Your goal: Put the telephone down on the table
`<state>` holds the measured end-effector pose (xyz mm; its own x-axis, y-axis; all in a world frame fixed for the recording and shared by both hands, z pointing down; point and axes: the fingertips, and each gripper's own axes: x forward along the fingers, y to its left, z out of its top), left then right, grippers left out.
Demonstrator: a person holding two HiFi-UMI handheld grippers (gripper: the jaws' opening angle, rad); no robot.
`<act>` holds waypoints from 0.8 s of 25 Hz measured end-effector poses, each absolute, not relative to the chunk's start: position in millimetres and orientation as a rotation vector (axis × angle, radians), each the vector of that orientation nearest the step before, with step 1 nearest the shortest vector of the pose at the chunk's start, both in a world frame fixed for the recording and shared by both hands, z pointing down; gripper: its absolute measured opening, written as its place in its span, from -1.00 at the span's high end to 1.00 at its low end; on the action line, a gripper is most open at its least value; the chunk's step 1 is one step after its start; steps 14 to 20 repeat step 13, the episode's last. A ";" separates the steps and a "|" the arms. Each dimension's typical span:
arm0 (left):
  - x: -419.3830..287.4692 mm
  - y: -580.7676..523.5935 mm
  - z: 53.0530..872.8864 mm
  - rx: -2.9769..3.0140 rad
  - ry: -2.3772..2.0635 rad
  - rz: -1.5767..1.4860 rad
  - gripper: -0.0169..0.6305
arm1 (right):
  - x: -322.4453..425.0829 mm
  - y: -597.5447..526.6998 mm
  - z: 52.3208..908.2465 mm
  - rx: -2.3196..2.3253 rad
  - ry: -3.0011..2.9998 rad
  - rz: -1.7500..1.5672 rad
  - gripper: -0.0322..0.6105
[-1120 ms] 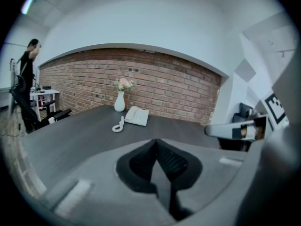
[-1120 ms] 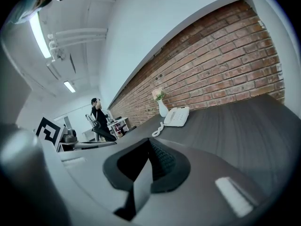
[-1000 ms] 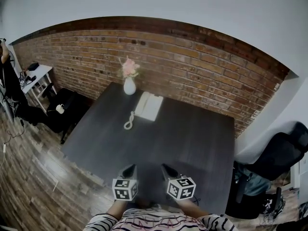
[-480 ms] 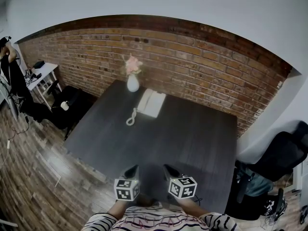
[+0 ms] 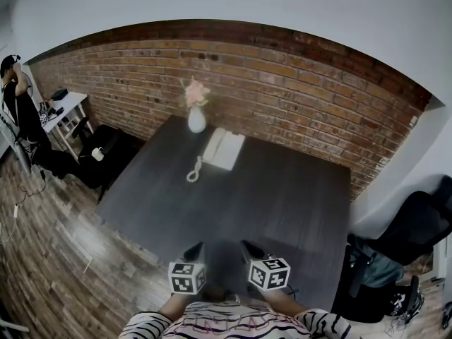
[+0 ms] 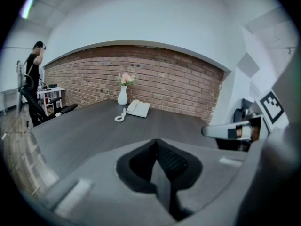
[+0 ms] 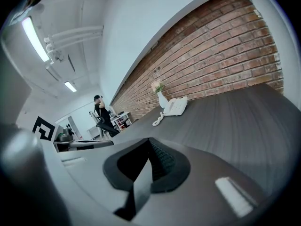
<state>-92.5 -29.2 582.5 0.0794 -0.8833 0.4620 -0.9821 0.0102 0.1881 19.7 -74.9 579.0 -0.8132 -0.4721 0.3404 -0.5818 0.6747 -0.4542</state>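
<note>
Telephone of white plastic [image 5: 224, 149] lies on the dark wooden table [image 5: 296, 210] by a white vase [image 5: 197, 121], well apart from the left gripper [image 5: 193, 248] and right gripper [image 5: 248, 247], both closed, empty. Probably light, rigid, slippery: grip across its narrower sides.

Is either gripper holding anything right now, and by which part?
Nothing is held. The left gripper and right gripper are both shut and empty; the telephone lies on the table, far from both.

Head view steeply down over table [image 5: 282, 210]; gripper views low, toward telephone [image 6: 138, 108] (shared).
</note>
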 end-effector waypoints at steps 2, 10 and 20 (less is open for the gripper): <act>-92.2 -29.4 582.7 1.909 -1.836 0.288 0.94 | 19.3 -75.1 579.9 0.853 -2.692 0.830 0.90; -97.0 -30.3 585.8 1.907 -1.833 0.287 0.94 | 13.5 -74.1 578.4 0.860 -2.695 0.850 0.90; -96.0 -31.0 583.8 1.908 -1.821 0.276 0.94 | 11.2 -73.8 577.2 0.862 -2.698 0.855 0.90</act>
